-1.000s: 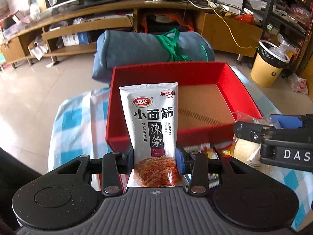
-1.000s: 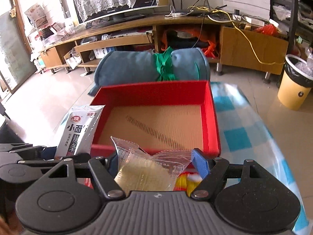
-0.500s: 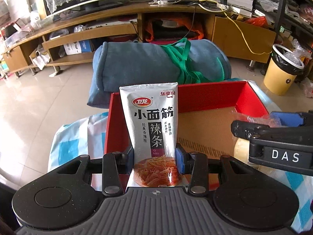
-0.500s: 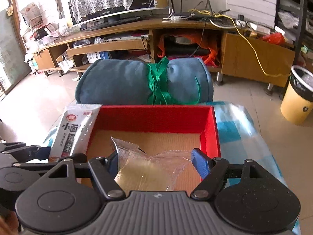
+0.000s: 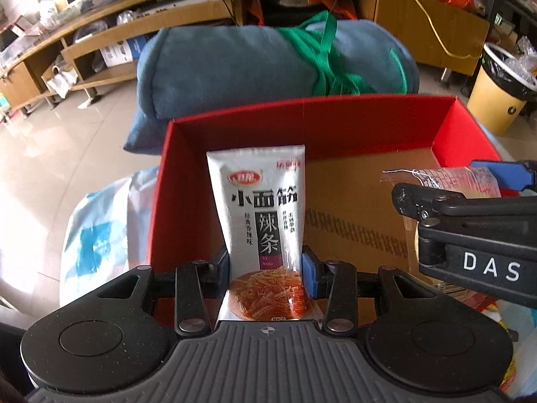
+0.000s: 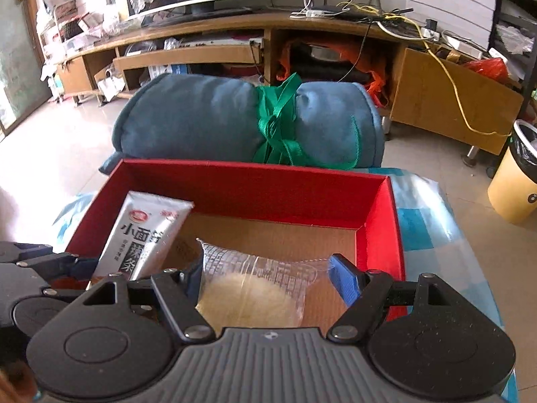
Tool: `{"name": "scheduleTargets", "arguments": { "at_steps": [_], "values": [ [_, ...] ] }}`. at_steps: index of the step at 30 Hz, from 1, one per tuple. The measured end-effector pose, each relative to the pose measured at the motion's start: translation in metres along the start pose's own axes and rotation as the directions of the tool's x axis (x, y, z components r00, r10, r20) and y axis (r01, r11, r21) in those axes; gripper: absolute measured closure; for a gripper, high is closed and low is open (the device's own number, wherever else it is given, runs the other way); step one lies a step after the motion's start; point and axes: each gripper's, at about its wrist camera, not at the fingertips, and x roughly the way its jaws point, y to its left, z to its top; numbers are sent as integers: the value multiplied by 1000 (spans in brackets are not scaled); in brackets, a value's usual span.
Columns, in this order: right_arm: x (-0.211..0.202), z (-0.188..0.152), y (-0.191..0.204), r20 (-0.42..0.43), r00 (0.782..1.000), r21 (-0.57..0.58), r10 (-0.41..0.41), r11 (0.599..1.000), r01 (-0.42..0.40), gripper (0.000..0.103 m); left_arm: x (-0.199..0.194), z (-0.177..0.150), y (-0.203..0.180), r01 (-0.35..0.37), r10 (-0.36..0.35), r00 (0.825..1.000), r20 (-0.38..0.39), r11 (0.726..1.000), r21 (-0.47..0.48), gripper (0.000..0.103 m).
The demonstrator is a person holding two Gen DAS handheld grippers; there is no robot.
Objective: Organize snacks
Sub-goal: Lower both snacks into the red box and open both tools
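Over the red box [image 5: 335, 124], nothing was stowed yet. The left gripper [image 5: 266, 268] pinched a silver spicy-strip packet [image 5: 260, 211]; the right gripper [image 6: 265, 278] pinched a clear-wrapped pastry [image 6: 248, 295]. Its cardboard floor looked bare, so both awaited release, plus more snacks [image 5: 470, 302] lying beside it.

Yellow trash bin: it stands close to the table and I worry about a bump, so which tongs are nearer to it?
Right. The right tongs, holding the clear snack packet, are on the yellow trash bin's side of the red box; the left tongs, gripping the spicy-strip packet, are at the box's far side.
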Motion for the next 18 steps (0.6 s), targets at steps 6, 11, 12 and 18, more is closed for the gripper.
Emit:
{"name": "scheduleTargets", "arguments": {
  "at_steps": [6, 11, 12, 18],
  "values": [
    [18, 2, -5, -39, 999, 24, 3, 1000, -2, 31, 6, -4, 3, -13, 13, 1000, -24, 1000, 2, 46],
    [30, -4, -2, -68, 997, -7, -22, 1000, 22, 29, 5, -4, -1, -29, 29, 999, -15, 999, 34, 29],
    [31, -4, -2, -68, 997, -12, -24, 1000, 23, 29, 6, -4, -2, -37, 37, 999, -10, 998, 42, 28],
    [25, -1, -4, -49, 999, 11, -17, 1000, 17, 28, 0, -2, -2, -44, 44, 999, 11, 998, 43, 25]
  ]
}}
